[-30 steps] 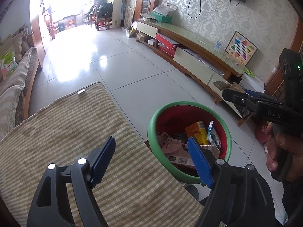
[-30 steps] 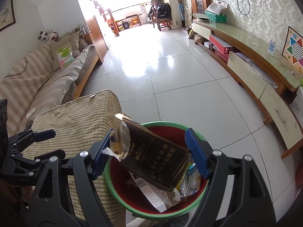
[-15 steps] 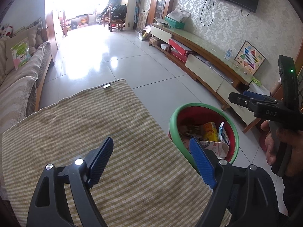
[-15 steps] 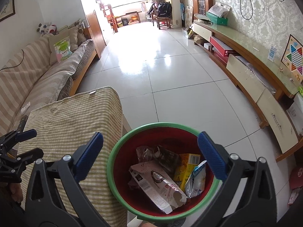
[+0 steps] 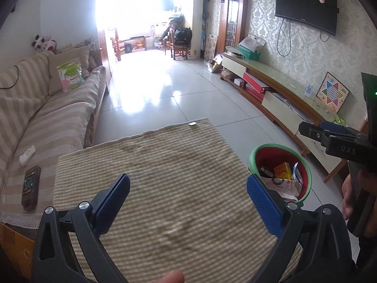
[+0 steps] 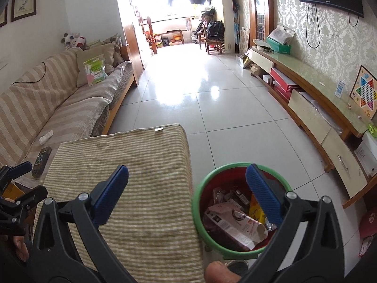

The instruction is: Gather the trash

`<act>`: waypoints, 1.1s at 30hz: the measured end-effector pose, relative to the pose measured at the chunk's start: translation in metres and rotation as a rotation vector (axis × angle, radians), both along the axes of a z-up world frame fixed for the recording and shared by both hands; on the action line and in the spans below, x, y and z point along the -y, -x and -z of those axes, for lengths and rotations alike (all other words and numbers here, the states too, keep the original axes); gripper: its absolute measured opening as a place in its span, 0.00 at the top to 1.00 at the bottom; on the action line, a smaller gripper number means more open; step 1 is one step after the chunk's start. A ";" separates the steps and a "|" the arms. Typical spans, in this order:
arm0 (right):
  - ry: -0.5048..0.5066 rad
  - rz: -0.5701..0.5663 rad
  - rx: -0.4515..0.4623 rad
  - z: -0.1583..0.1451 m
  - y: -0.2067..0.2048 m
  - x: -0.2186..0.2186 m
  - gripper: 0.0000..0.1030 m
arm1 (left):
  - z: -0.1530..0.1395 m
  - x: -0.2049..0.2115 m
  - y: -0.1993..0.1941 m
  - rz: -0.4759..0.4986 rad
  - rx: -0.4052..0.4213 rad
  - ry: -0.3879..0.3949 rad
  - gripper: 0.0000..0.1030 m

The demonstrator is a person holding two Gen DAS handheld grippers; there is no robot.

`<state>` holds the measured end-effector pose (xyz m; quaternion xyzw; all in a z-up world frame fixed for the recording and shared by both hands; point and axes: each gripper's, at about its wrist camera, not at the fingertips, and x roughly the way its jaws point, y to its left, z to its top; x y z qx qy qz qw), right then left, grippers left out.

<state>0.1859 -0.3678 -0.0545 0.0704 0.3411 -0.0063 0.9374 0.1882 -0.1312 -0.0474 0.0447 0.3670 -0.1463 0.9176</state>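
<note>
A red bin with a green rim (image 5: 306, 167) (image 6: 196, 210) stands on the floor at the right of a striped cloth-covered table (image 5: 165, 176) (image 6: 132, 165). It holds several pieces of trash: a pink carton (image 6: 233, 224), an orange box (image 5: 282, 169), a dark packet (image 6: 240, 195). My left gripper (image 5: 188, 200) is open and empty over the table. My right gripper (image 6: 187, 193) is open and empty above the table edge and bin; it also shows in the left wrist view (image 5: 329, 132).
A striped sofa (image 5: 35, 122) (image 6: 47, 108) runs along the left, with a remote (image 5: 30, 191) (image 6: 42, 159), a white wad (image 5: 27, 155) and a snack bag (image 5: 69, 73). A long low TV cabinet (image 5: 282, 99) (image 6: 318, 108) lines the right wall. Tiled floor lies between.
The dark packet left my right gripper and lies in the bin. Both grippers pulled back and rose; the bin now sits lower right, and more of the table and sofa shows.
</note>
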 end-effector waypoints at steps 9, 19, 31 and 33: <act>0.075 -0.069 0.074 -0.035 0.046 -0.095 0.04 | -0.021 -0.080 0.052 -0.200 0.056 0.022 0.08; 0.116 -0.140 0.137 -0.055 0.087 -0.143 0.04 | -0.035 -0.126 0.105 -0.324 0.169 0.023 0.08; 0.112 -0.117 0.191 -0.066 0.109 -0.142 0.04 | -0.052 -0.121 0.137 -0.319 0.249 0.018 0.08; 0.110 -0.118 0.190 -0.065 0.110 -0.142 0.04 | -0.052 -0.119 0.139 -0.319 0.250 0.016 0.08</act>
